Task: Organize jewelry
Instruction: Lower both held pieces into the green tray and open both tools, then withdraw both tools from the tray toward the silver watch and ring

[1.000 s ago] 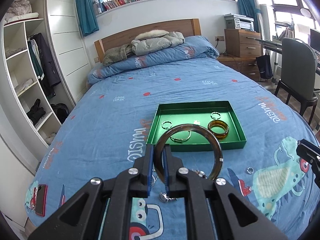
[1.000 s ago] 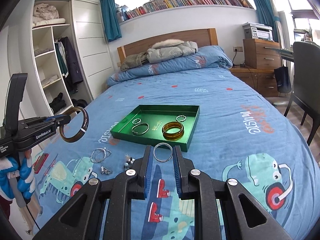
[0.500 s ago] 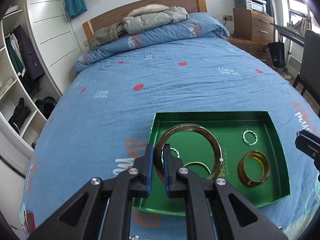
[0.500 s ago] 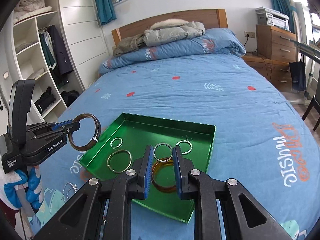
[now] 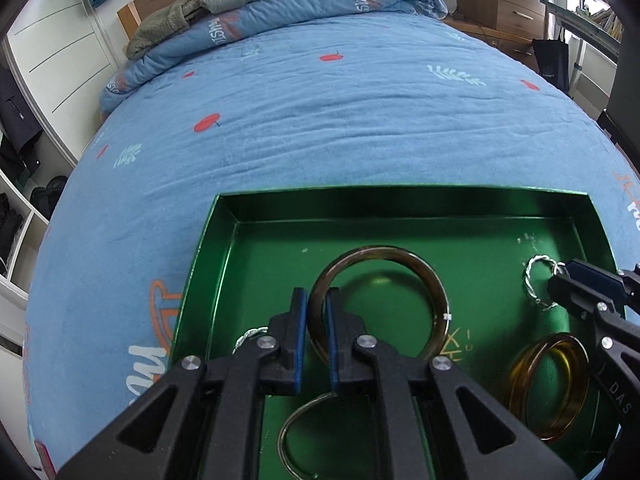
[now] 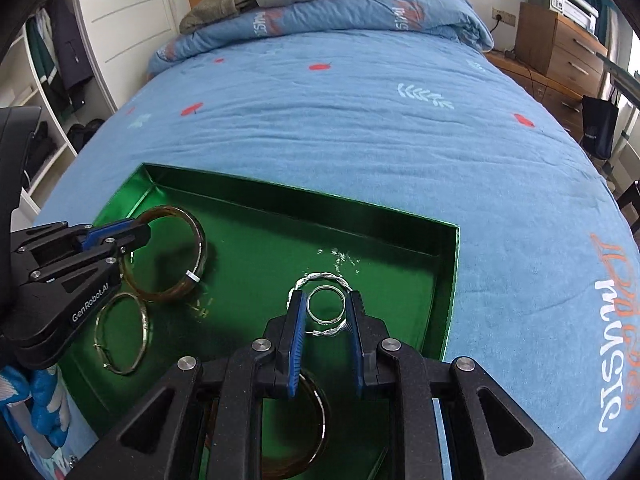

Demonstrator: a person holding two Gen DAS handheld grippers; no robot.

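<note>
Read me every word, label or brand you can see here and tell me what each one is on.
"GenRobot.AI": on the side of the left tool.
"MUSIC": upside down, on the blue bedsheet.
"MUSIC": also on the folded duvet.
"DAS", cut off: on the right tool.
Gold marks on the green tray: unreadable.

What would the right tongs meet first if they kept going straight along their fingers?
Probably the twisted silver ring lying on the green tray, right ahead of the right tongs and the small ring they hold; otherwise the tray floor. Depth is unclear.
</note>
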